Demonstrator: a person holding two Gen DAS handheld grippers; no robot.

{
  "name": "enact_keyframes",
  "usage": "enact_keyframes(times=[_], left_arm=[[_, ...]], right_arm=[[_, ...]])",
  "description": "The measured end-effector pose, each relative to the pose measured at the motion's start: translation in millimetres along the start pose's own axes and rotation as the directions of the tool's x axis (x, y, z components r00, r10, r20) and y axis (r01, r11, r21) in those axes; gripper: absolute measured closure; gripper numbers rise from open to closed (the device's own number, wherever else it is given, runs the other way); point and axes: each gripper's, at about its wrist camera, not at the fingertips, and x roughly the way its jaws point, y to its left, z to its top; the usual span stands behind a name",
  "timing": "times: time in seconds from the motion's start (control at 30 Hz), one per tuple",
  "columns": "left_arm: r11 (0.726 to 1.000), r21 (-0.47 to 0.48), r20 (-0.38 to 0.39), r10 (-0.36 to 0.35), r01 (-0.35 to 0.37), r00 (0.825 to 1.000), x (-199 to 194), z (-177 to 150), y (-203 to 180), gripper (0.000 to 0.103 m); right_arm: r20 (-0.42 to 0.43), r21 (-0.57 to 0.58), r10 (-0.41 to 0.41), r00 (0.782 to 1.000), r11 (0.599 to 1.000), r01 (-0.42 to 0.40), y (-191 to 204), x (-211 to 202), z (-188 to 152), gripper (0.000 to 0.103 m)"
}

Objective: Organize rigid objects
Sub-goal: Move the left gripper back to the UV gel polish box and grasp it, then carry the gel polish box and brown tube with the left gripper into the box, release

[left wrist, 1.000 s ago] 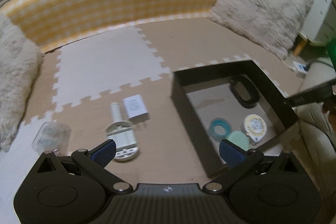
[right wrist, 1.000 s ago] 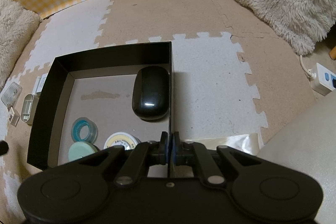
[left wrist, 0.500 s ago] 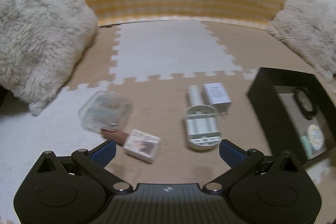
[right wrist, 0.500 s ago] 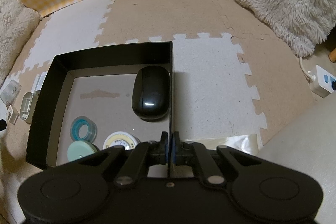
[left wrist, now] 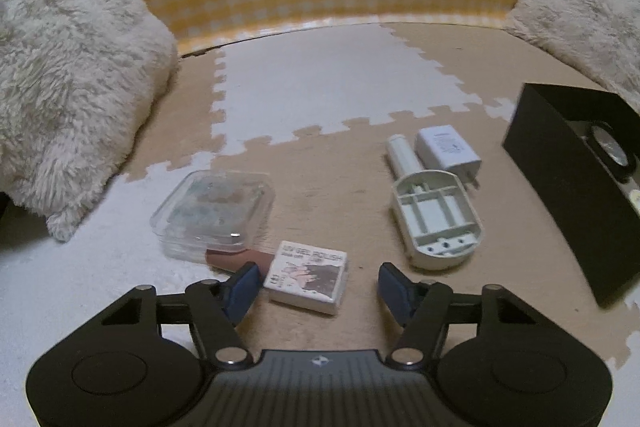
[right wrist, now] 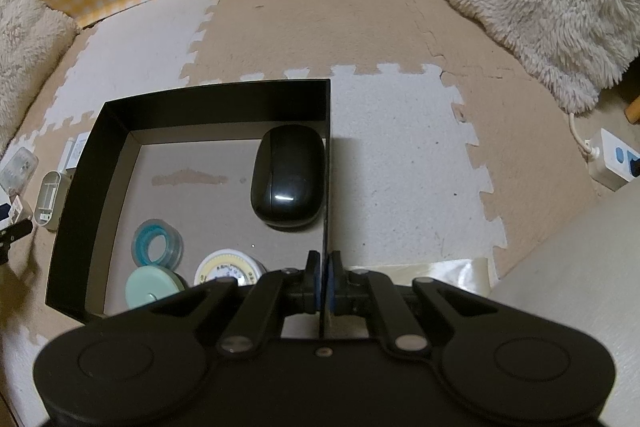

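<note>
Bare foam puzzle-mat floor (left wrist: 320,83) lies between the yellow checked bolster and the loose items. Left hand-held gripper (left wrist: 316,287), spread wide, hovers over 1 small white printed box (left wrist: 307,276), touching nothing. Beside it: 1 clear plastic case (left wrist: 214,213), 1 white charger (left wrist: 447,148), 1 white battery holder (left wrist: 437,219). Right hand-held gripper (right wrist: 323,281) pinches the right wall of the open black box (right wrist: 92,155), which holds 1 black mouse (right wrist: 288,175) and 3 round items.
</note>
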Motion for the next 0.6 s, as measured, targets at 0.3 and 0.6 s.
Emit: enact_keyframes(times=[0.3,0.6], left_arm=[[1.000,-0.011,-0.009,0.013,-0.013,1.000,1,1,3,0.055],[0.988,-0.156,-0.058,-0.013,0.003,0.998,-10,-2,4,0.055]], right_arm=[[-0.002,-0.007,-0.005,1.000,1.000,0.005,1,0,1,0.099],[-0.002,-0.005,-0.004,1.000,1.000,0.004,1,0,1,0.099]])
